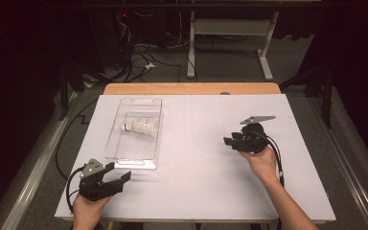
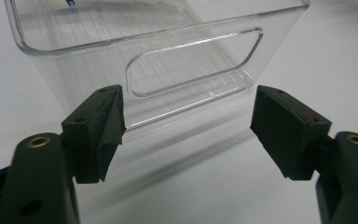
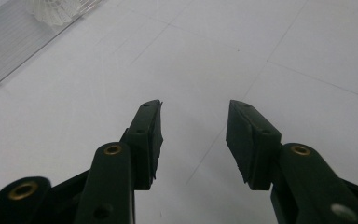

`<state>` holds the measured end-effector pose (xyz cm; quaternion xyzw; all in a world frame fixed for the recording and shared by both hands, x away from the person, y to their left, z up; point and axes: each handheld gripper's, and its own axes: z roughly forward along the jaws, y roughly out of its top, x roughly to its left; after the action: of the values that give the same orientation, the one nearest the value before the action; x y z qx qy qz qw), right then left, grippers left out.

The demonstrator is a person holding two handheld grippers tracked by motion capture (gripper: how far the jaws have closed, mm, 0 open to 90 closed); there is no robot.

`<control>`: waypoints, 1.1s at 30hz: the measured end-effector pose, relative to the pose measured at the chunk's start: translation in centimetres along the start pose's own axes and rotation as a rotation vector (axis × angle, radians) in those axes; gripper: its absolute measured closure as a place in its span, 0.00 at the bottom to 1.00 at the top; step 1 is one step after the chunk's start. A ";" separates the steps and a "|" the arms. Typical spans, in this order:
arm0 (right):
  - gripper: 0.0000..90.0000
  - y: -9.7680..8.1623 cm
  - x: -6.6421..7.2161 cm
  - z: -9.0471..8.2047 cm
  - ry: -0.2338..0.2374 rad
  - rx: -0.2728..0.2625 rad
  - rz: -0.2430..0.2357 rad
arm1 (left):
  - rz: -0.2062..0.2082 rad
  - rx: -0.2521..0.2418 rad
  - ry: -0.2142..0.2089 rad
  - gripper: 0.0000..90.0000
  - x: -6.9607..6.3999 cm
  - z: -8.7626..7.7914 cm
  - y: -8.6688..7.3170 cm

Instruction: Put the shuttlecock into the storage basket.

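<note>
A clear plastic bin (image 1: 135, 132) lies on the white table cover, left of centre, with a white shuttlecock (image 1: 139, 128) inside it. My left gripper (image 1: 120, 175) rests at the near left, just short of the bin's near end, jaws wide open and empty. In the left gripper view the bin's handle cut-out (image 2: 193, 60) faces the left gripper (image 2: 186, 123) a short way ahead. My right gripper (image 1: 230, 141) hovers over the right half of the sheet, pointing left, open with nothing between its jaws. In the right gripper view the right gripper (image 3: 193, 135) faces bare sheet, the shuttlecock (image 3: 53, 10) far off at top left.
The white sheet (image 1: 196, 182) covers a wooden table (image 1: 191, 88). Cables and table legs stand on the floor beyond the far edge. A cable trails from each gripper toward the near edge.
</note>
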<state>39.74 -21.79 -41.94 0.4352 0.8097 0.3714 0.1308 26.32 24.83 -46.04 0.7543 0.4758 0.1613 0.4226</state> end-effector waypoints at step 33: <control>0.60 -2.5 -0.8 -1.7 -0.021 -0.018 0.043 | 0.000 0.001 -0.001 0.30 0.0 0.0 0.0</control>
<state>37.79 -24.18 -42.64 0.4554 0.7953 0.3766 0.1353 26.31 24.79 -46.05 0.7546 0.4756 0.1609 0.4225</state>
